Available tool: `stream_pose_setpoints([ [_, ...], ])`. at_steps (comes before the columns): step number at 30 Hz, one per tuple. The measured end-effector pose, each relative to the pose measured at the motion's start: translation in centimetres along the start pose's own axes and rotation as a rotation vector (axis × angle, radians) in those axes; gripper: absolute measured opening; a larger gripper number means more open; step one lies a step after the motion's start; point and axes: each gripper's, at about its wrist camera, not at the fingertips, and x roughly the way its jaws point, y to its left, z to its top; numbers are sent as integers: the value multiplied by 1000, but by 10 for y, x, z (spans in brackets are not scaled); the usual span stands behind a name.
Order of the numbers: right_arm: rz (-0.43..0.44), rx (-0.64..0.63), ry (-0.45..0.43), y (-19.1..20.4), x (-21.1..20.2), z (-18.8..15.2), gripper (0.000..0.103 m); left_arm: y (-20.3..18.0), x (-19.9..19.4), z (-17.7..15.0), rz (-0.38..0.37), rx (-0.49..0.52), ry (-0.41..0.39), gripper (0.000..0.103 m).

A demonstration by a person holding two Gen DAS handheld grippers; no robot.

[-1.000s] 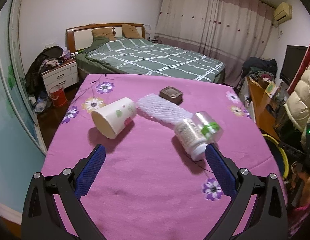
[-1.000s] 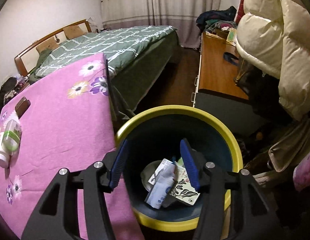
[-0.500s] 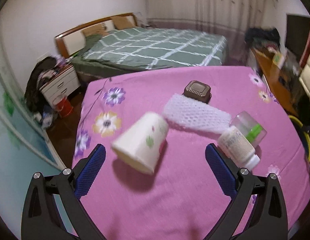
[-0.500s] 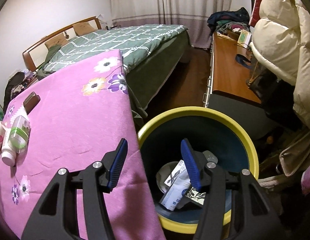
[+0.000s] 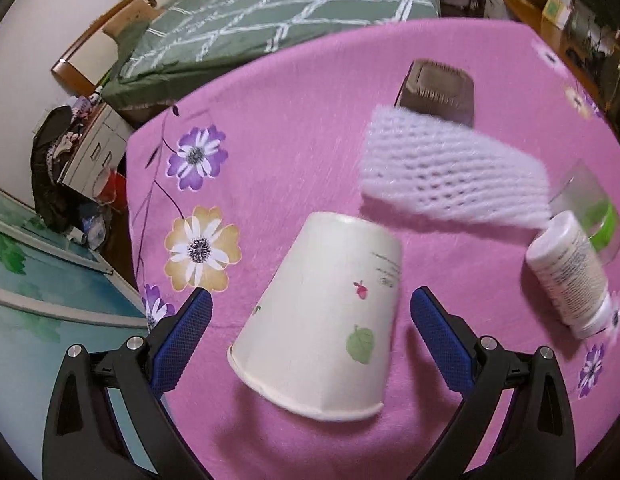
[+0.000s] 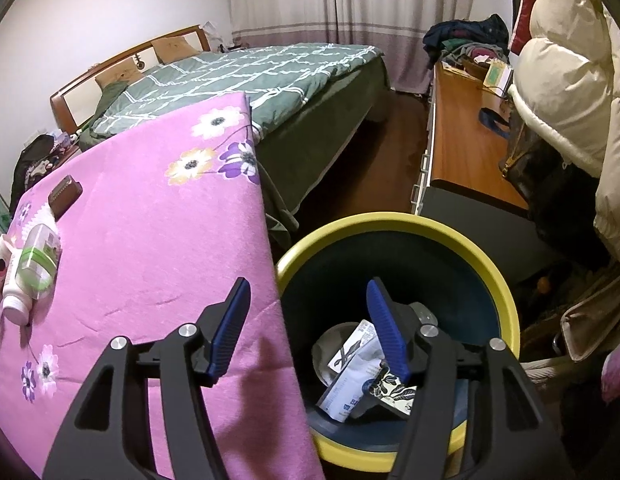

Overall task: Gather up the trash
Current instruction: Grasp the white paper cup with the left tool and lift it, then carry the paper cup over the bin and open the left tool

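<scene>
The step in hand is the pickup of the paper cup (image 5: pixel 326 316), which lies on its side on the pink bench (image 5: pixel 294 128) at the lower centre of the left view. The left tool (image 5: pixel 310 320) hangs over it with jaws wide apart, one pad on each side of the cup, neither touching. A second ago the cup sat far up the frame; the tool has since swung in and tipped down over it. Next it should lower a little and close across the cup's wall, gently, as paper crushes. The right tool (image 6: pixel 308 326) is empty, its jaws opening over the yellow-rimmed bin (image 6: pixel 506 292) that already holds trash at lower right.
</scene>
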Motion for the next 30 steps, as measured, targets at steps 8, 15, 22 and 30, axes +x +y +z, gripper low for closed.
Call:
stream_pose_setpoints([
  [8, 9, -4, 14, 1, 3, -1, 58, -2, 17, 13, -72, 77, 80, 83],
  [15, 11, -9, 18, 3, 2, -3, 58, -12, 11, 13, -63, 114, 84, 68],
  [22, 25, 1, 0, -2, -12, -8, 58, -32, -40, -5, -85, 85, -51, 67],
  [30, 18, 26, -37, -20, -36, -16, 58, -115, -123, -29, -158, 184, -198, 67],
])
